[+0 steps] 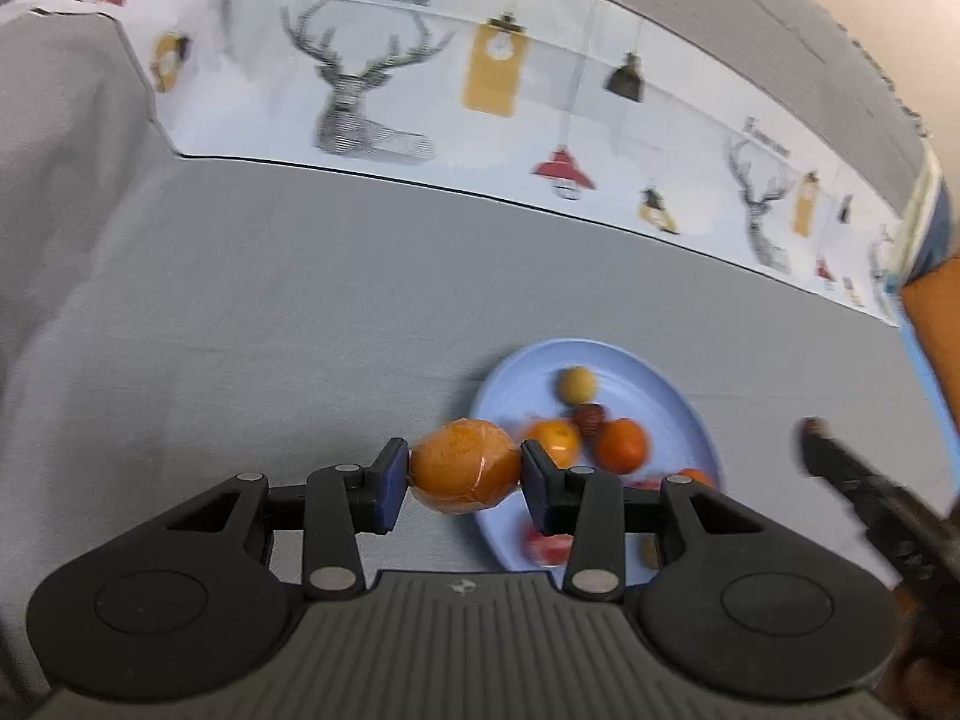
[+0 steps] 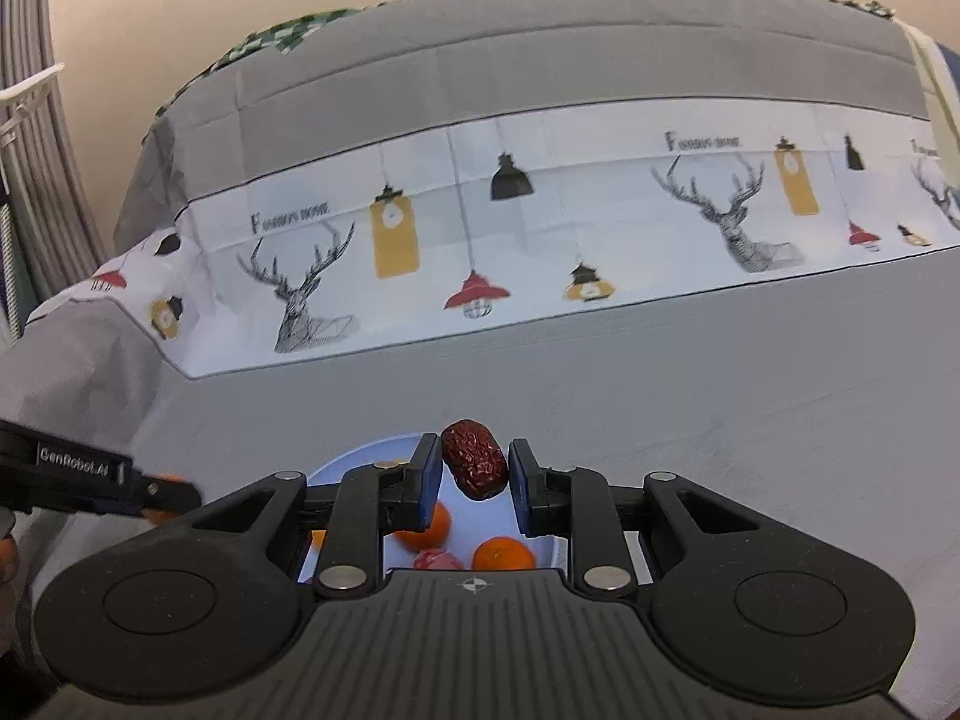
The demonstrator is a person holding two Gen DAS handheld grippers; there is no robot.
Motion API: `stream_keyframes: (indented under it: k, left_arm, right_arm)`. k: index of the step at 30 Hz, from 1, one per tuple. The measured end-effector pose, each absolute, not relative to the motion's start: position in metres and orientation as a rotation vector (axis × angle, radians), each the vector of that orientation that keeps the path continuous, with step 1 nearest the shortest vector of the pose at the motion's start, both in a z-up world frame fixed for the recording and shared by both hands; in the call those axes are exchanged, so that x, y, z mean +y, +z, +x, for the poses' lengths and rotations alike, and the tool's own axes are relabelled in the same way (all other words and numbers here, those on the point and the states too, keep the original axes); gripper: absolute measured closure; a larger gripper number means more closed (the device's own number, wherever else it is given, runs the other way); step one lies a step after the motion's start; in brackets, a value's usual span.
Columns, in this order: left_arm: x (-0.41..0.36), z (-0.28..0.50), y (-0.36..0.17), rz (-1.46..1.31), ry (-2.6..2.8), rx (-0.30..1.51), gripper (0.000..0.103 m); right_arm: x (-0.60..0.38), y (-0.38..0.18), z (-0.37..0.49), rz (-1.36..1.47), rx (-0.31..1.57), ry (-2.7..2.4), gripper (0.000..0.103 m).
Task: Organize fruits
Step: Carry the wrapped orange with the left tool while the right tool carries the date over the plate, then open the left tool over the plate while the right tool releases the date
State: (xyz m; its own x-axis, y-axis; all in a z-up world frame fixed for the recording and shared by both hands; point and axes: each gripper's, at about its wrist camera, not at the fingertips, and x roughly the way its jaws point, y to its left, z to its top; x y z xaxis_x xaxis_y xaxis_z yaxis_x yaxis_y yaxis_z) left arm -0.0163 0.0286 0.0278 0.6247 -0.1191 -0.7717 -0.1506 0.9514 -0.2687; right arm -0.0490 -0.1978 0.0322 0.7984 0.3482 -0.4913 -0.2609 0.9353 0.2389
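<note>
My left gripper (image 1: 465,474) is shut on a large orange (image 1: 465,467) wrapped in clear film, held above the grey cloth just left of the blue plate (image 1: 660,381). The plate holds a small yellow fruit (image 1: 578,384), a red date (image 1: 588,418), two small oranges (image 1: 622,445) and reddish pieces, partly hidden by my fingers. My right gripper (image 2: 474,474) is shut on a dark red date (image 2: 475,459), held over the blue plate (image 2: 354,459). Under it lie small oranges (image 2: 503,553) and a pink piece (image 2: 437,559).
A grey tablecloth (image 1: 300,300) with a white band of printed deer and lamps (image 1: 372,78) covers the table. The right gripper's finger (image 1: 864,492) and an orange sleeve (image 1: 936,324) show at the right of the left wrist view. The left gripper's side (image 2: 78,471) shows at the left of the right wrist view.
</note>
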Motion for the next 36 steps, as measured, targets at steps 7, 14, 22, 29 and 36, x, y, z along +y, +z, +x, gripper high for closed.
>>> stream_keyframes:
  k: [7,14,22,29,36]
  left_arm:
    - [-0.016,-0.015,0.025,-0.211,-0.158,0.870,0.059]
    - [-0.058,-0.019,0.014,-0.021,-0.241,0.845,0.059]
    - [-0.064,-0.013,0.006,-0.007,-0.245,0.862,0.059]
    - [-0.063,-0.011,0.006,-0.013,-0.244,0.866,0.047]
    - [-0.057,-0.012,0.013,-0.005,-0.198,0.842,0.025]
  right_arm:
    - [-0.182,0.020,-0.042,0.102,0.597,0.368,0.078]
    - [-0.183,0.019,-0.035,0.119,0.602,0.349,0.081]
    - [-0.182,0.014,-0.031,0.123,0.617,0.336,0.085]
    - [-0.178,0.012,-0.028,0.117,0.638,0.322,0.063]
    - [-0.187,0.013,-0.027,0.141,0.626,0.267,0.019]
